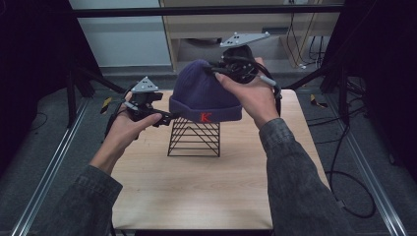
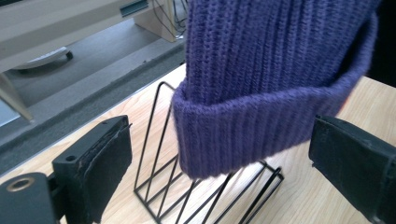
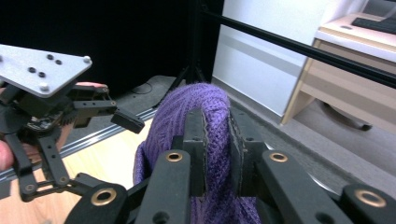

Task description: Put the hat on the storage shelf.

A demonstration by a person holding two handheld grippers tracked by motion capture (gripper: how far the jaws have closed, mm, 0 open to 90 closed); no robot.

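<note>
A purple knit hat point(image 1: 201, 93) with a red letter K on its cuff hangs over a black wire stand point(image 1: 194, 140) in the middle of the wooden table point(image 1: 196, 191). My right gripper point(image 1: 218, 72) is shut on the hat's crown from the right; in the right gripper view both pads pinch a fold of the hat point(image 3: 205, 102), and the right gripper point(image 3: 216, 140) points along it. My left gripper point(image 1: 166, 117) stands open just left of the cuff. In the left gripper view the left gripper point(image 2: 224, 172) has its pads wide apart on either side of the hat point(image 2: 261, 93), not touching it.
The wire stand point(image 2: 196, 186) rests on the light wooden table point(image 2: 308, 196). Behind the table are a pale cabinet point(image 1: 231, 29) and a horizontal black bar point(image 1: 196, 11). Cables point(image 1: 344, 162) trail on the grey floor at right. The left gripper point(image 3: 107, 149) appears at the left of the right gripper view.
</note>
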